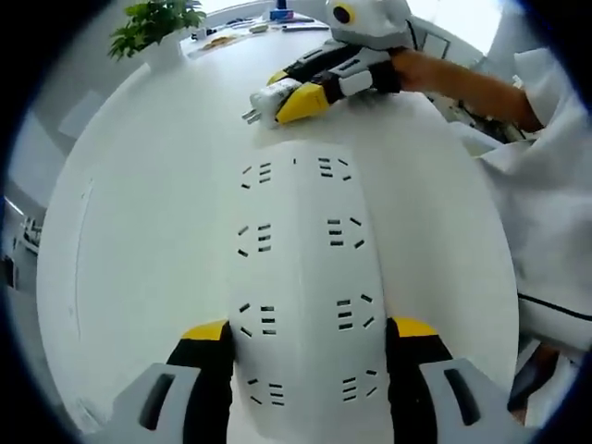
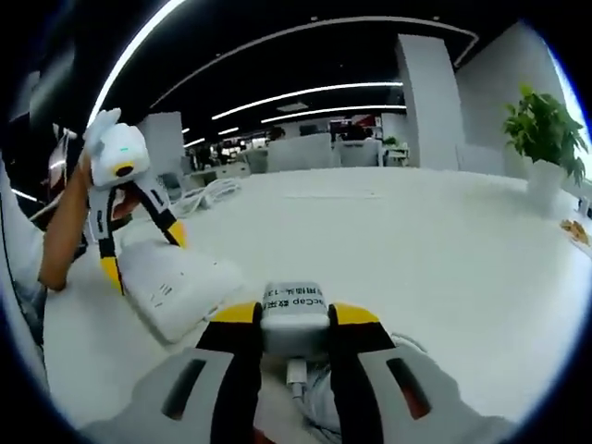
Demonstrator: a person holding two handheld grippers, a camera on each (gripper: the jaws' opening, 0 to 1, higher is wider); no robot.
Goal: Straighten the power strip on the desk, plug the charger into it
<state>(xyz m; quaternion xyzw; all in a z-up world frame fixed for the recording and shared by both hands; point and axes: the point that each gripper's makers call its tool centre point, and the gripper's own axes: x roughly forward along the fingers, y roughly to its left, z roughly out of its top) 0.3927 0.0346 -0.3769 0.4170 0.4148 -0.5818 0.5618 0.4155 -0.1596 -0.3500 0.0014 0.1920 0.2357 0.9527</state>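
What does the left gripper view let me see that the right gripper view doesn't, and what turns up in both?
Left gripper view alone: the power strip's rows of sockets seen from above, and small items at the desk's far edge. Right gripper view alone: ceiling light strips, a white pillar, and the printed label on the charger. Both: the white desk, the power strip between the left tongs, the right tongs gripping the charger, and a potted plant.
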